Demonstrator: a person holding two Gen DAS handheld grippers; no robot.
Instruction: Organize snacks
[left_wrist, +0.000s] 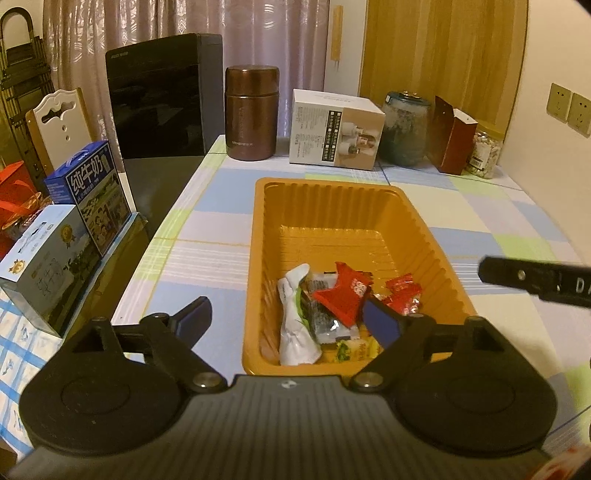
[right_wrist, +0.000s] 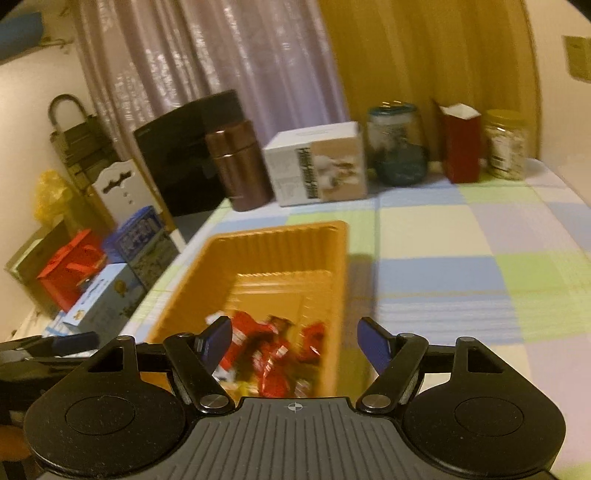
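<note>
tray: orange tray (left_wrist: 373, 206) sits mid-table on the checked cloth (left_wrist: 207, 236), long side running near to far, likely as the collecting bin.
snacks: wrapped snacks (left_wrist: 332, 314) piled at its near end.
left gripper (left_wrist: 291, 314): spread wide, empty, straddling the tray's near left wall.
right gripper (right_wrist: 295, 339): released, nothing between its pads, over the pile.

Domestic dining room. Indicated by: checked cloth on surface (left_wrist: 461, 206), curtains (left_wrist: 177, 18) at upper left of frame, carved white chair (left_wrist: 59, 122), milk cartons (left_wrist: 90, 192), brown thermos (left_wrist: 252, 112), snack jars (left_wrist: 484, 151) at rear.
</note>
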